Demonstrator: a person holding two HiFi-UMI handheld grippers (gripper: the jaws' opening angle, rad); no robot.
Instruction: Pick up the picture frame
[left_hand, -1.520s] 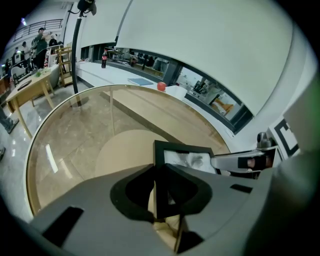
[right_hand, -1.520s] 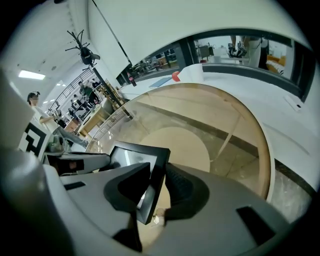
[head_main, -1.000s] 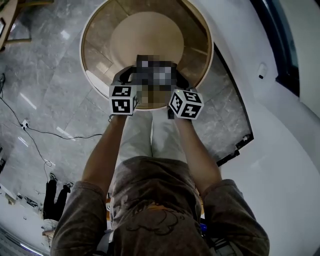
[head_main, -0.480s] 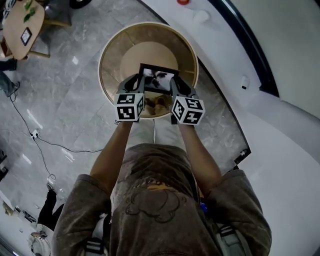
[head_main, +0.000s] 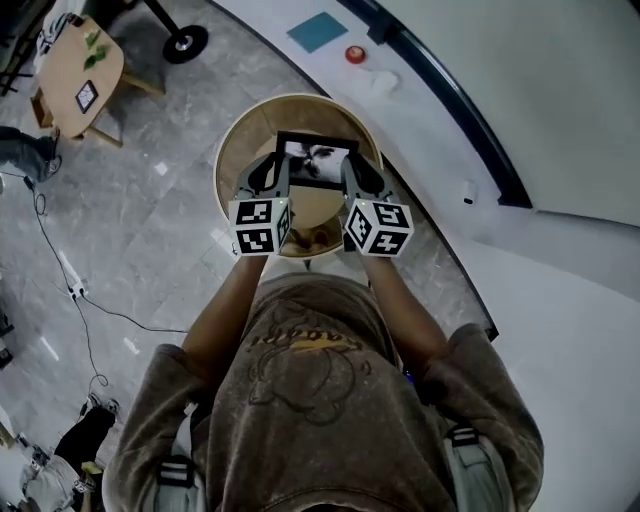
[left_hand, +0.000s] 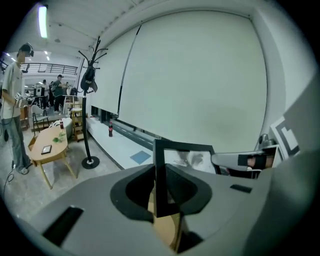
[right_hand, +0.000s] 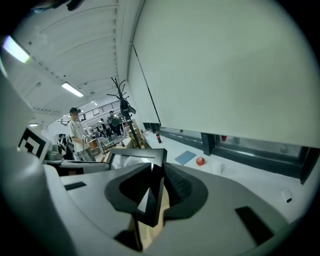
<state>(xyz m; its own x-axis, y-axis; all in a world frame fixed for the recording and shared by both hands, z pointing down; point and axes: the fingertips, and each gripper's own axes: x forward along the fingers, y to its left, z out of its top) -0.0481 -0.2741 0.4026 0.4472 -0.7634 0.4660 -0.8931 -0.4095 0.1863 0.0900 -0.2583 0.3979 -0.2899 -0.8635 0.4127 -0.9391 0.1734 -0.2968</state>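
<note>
While my left hand-held gripper (head_main: 272, 166) and right hand-held gripper (head_main: 351, 169) each clamp a short side, the frame (head_main: 318, 160) hangs over the counter (head_main: 300, 112), long axis left-right, picture up; open floor (head_main: 150, 230) left, white ledge (head_main: 520, 270) right.

a round table (head_main: 240, 150) stands under the held picture frame (head_main: 316, 160), white ledge (head_main: 560, 320) right, open floor (head_main: 150, 250) left.

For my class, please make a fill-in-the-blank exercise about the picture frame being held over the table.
The picture frame has a ___ border.
The left tongs clamp its left edge; the right tongs clamp its ___ edge.
Below it stands a ___ wooden table.
Missing words: black, right, round.
</note>
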